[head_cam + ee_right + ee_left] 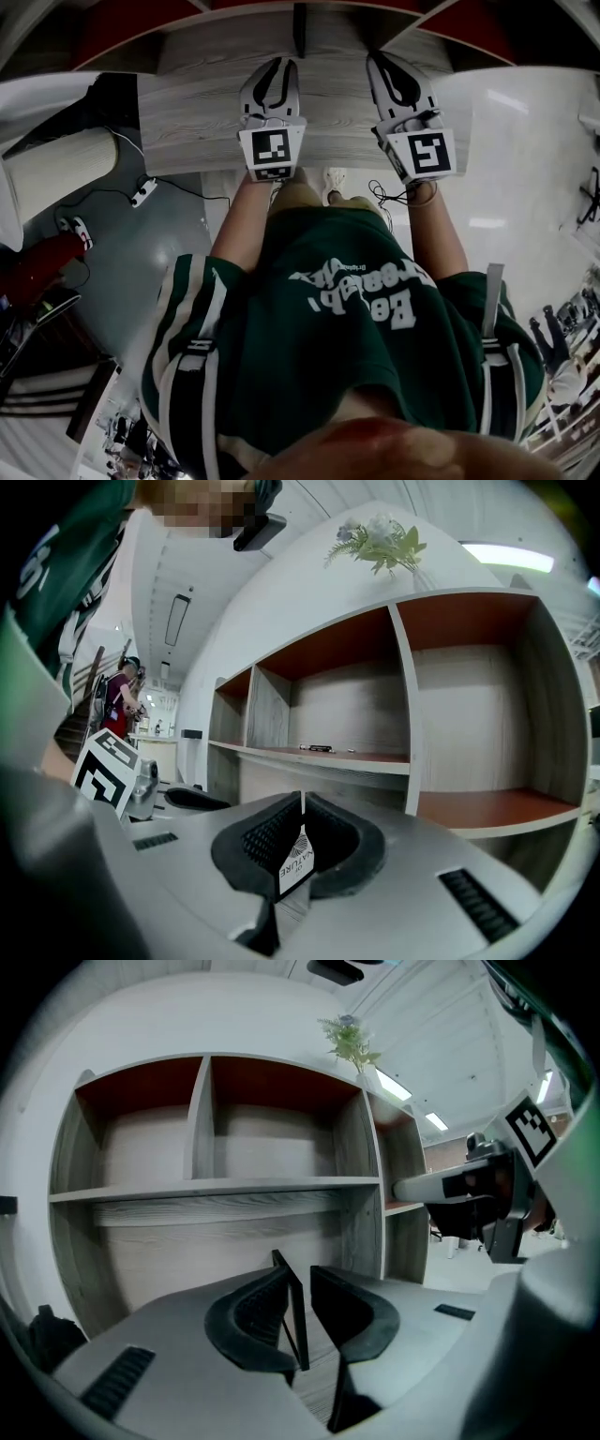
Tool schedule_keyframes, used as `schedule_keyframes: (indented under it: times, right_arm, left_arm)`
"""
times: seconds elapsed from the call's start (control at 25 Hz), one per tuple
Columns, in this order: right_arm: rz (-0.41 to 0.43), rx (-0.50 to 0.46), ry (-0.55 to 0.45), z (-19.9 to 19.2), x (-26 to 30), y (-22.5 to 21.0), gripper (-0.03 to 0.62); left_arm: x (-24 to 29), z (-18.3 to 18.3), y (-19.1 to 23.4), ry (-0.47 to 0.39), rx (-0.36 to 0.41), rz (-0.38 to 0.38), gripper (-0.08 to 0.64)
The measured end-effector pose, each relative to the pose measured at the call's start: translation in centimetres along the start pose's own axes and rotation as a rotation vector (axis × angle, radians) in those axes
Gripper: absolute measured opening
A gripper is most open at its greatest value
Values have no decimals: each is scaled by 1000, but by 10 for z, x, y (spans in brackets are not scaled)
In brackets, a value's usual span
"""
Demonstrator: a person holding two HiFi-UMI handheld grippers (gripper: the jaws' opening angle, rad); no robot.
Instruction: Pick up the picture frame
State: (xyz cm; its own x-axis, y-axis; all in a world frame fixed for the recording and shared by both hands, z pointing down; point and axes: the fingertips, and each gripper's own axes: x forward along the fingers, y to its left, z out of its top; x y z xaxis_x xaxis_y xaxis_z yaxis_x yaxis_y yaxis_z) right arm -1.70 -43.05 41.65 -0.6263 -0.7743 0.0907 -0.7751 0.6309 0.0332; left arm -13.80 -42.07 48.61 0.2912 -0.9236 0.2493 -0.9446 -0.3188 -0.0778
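The picture frame is thin and dark and stands edge-on between the jaws of my left gripper. It rests against the left pad, with a clear gap to the right pad, so these jaws are open. Seen from the head view, the left gripper reaches over the pale wooden shelf board. My right gripper is shut on a thin white card printed with the word NATURE. It hangs beside the left one over the same board in the head view.
A wooden shelf unit with reddish-backed compartments rises ahead, and a potted plant sits on top. Small dark items lie on one shelf. A dark upright strip stands beyond the grippers. Cables and a power strip lie on the floor at left.
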Motion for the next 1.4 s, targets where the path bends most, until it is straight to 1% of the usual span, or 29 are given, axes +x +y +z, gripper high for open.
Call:
schedule_keyframes:
  times: [0.08,0.16,0.28,0.44,0.56,0.6,0.68,0.72,1.08,1.2,1.4]
  right_arm:
    - [1,-5,7,-2,1,-1,35]
    - [5,-17,16,-5,2,-1,35]
    - [3,-17,29,-10,4,-4,35]
    - [-6,-12,51,-19,3,-9,35]
    - [-18,-4,134,-30,1,-11,35]
    - [-17,-2,136,-31,2,-10,35]
    - [-2,-5,88,-29,4,-8,35]
    - [2,-7,79,-29,5,-8,35]
    - [-5,-19,110,-37,13,-15,35]
    - [-10,-30,122,-40,14,-17,35]
    - [-18,-47,143,-45,14,-22,35]
  left_arm:
    - [10,-6,-3,11,-8,-14,150]
    - [19,-13,-4,13,-15,-23,169]
    - [30,-23,-3,16,-15,-31,176]
    - [43,-36,-4,24,-35,-24,186]
    - [54,-44,-4,19,-50,-22,189]
    - [58,-47,-4,17,-51,-23,189]
    - [65,-52,-3,18,-48,-23,189]
    - [68,-54,-2,21,-45,-23,190]
    - [100,-71,13,55,-58,0,192]
    - [112,-78,14,71,-58,0,192]
    - [128,-79,13,79,-52,-8,192]
